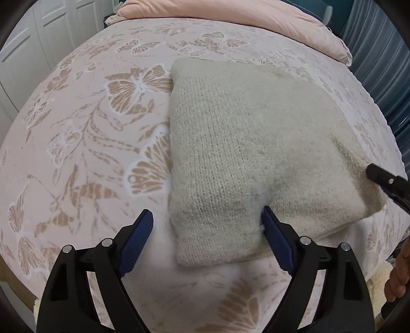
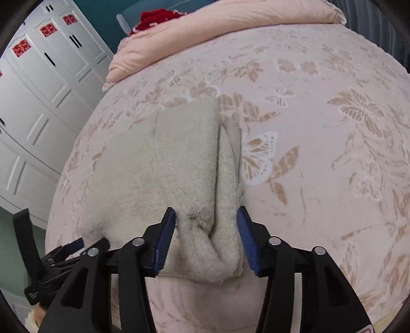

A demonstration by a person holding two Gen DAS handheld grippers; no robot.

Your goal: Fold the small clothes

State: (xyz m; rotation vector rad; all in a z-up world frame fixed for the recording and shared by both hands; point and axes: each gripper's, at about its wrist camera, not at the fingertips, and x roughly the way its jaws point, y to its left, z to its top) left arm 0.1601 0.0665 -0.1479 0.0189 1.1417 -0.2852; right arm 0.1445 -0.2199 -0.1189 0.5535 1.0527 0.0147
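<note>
A cream knitted sweater (image 1: 243, 143) lies folded into a thick bundle on the pink butterfly-print bed cover (image 1: 89, 128). My left gripper (image 1: 206, 215) is open; its jaws straddle the near left corner of the bundle, the right pad pressing into the fabric. In the right wrist view the same sweater (image 2: 179, 158) lies ahead. My right gripper (image 2: 206, 217) is open, its jaws on either side of the bunched near corner of the sweater. The right gripper's tip (image 1: 379, 176) shows at the sweater's right corner in the left wrist view. The left gripper (image 2: 74, 246) shows at the lower left.
A pink pillow (image 1: 243, 15) lies at the head of the bed. White wardrobe doors (image 2: 38, 89) stand to the left, a blue curtain (image 1: 379, 64) to the right. A red item (image 2: 156, 19) sits behind the pillow. The bed's near edge is just below the grippers.
</note>
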